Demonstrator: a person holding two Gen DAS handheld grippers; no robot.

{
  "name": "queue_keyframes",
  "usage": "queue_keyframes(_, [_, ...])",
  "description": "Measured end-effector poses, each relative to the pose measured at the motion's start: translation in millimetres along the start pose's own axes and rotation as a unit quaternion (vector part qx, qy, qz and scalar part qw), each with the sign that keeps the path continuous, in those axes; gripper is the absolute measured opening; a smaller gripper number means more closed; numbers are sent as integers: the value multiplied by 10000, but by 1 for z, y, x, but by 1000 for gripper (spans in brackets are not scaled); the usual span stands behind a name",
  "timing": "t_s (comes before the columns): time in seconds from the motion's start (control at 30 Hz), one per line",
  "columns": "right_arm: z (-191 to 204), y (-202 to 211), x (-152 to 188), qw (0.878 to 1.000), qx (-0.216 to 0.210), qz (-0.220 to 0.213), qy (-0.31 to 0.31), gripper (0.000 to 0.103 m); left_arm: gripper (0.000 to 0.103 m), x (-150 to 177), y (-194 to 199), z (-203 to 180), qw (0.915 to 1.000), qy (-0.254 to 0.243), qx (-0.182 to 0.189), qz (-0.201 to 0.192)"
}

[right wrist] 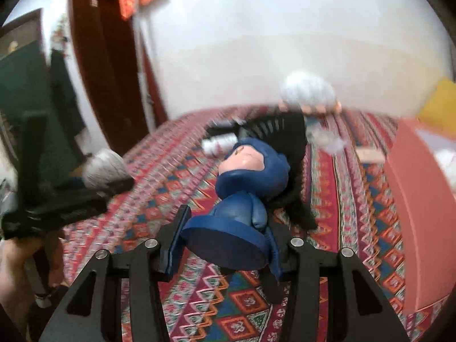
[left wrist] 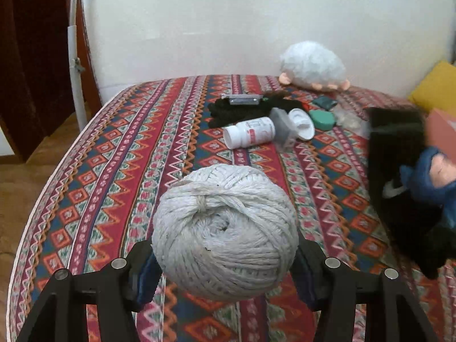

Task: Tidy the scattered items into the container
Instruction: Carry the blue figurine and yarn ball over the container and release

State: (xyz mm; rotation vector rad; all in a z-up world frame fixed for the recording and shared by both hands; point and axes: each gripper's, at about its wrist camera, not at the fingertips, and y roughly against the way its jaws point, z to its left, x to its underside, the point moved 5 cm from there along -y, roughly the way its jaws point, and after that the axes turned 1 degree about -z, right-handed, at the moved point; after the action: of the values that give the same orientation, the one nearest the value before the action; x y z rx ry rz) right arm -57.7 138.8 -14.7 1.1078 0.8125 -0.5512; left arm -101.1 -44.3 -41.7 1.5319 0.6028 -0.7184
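I am holding a big round ball of pale grey string (left wrist: 225,233) in my left gripper (left wrist: 226,270), and its two black fingers are squeezing the ball from both sides. The ball is hanging above the bed with the red patterned cloth (left wrist: 119,171). Far ahead of this gripper, a white plastic pill bottle (left wrist: 249,135) is lying on its side, just beside a black knitted cloth (left wrist: 242,112) and a round green case (left wrist: 322,119). Behind them, a fluffy white stuffed toy (left wrist: 313,67) is sitting near the wall.

My right gripper (right wrist: 228,245) is clamping a blue toy figure with a big head and a round flat base (right wrist: 242,199). The figure is tilting away from me, with its head pointing forward. To the right of this gripper, the salmon-pink box (right wrist: 421,213) is standing on the bed, close by. This view is blurry, so small things ahead are hard to tell.
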Motion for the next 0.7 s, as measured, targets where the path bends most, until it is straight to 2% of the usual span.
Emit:
queue_keyframes(0.1, [10,25,-10,9995,-220,-217,39,50,65,2,16,-4,10000,21,25,-92])
queue_keyframes(0.33, [18,66,-22,9981,-155,-554,216,50,65,-4,49,-20,9994,96,147,-294])
queue_keyframes(0.7, [-9,146,-10,9958,339,-838,159,51,65,-28,107,-83,9931,-292,737,-865])
